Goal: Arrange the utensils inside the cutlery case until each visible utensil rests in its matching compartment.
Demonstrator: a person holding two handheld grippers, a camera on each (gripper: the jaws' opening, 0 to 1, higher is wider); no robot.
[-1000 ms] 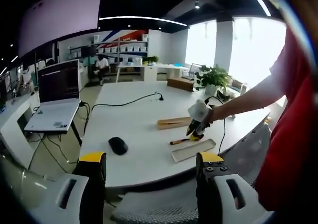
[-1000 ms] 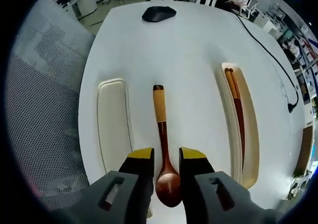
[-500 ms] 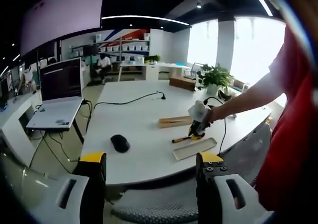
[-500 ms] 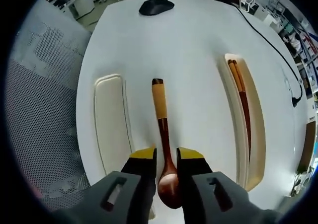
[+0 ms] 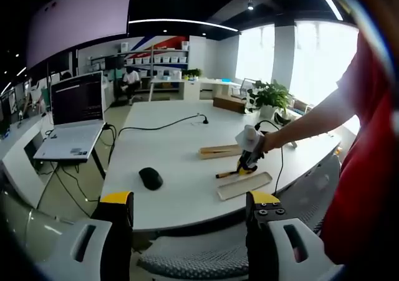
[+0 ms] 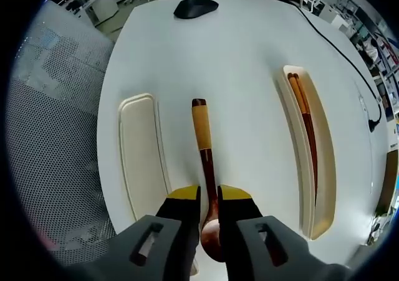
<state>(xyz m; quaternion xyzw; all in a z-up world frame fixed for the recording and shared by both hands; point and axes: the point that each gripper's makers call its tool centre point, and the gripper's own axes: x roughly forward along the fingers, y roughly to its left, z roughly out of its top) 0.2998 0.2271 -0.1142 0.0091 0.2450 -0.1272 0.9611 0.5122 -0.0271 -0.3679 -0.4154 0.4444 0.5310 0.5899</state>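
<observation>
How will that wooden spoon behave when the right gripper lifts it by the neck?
The wooden spoon looks rigid, so it should not flex. The right gripper closes near the bowl, so the long handle may droop. Its glossy finish could let it slip or pivot.

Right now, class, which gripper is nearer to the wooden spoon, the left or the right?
Right. The right gripper has its jaws closed around the wooden spoon near its bowl; the left gripper hangs back beyond the table edge.
</observation>
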